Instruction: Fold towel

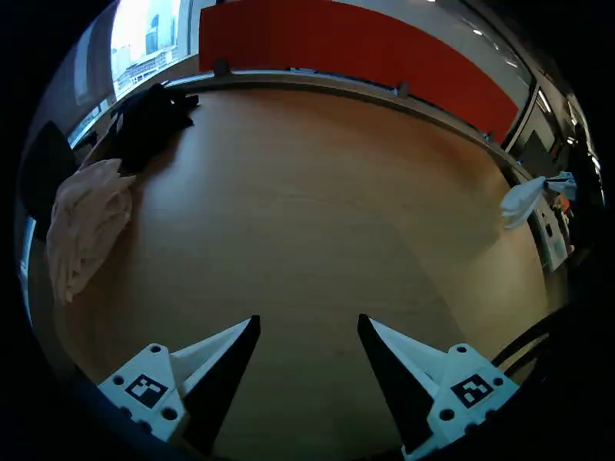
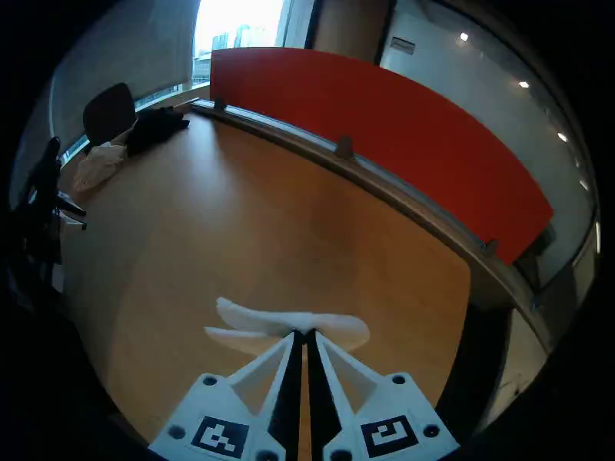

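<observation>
In the right gripper view a white towel (image 2: pixel 286 321) is bunched just past my fingertips, above the wooden table (image 2: pixel 254 223). My right gripper (image 2: pixel 305 335) is shut on it, its jaws pressed together. My left gripper (image 1: pixel 307 326) is open over bare wood with nothing between its fingers. Far to the right in the left gripper view, the same white towel (image 1: pixel 521 201) hangs past the table edge from the right gripper (image 1: pixel 565 184).
A pale pink cloth (image 1: pixel 84 223) and a black garment (image 1: pixel 154 115) lie at the table's far left end; both show small as the pink cloth (image 2: pixel 98 165) and the garment (image 2: pixel 157 123). A red partition (image 2: pixel 384 131) runs along the far edge. Black chairs (image 2: pixel 108 111) stand at the left.
</observation>
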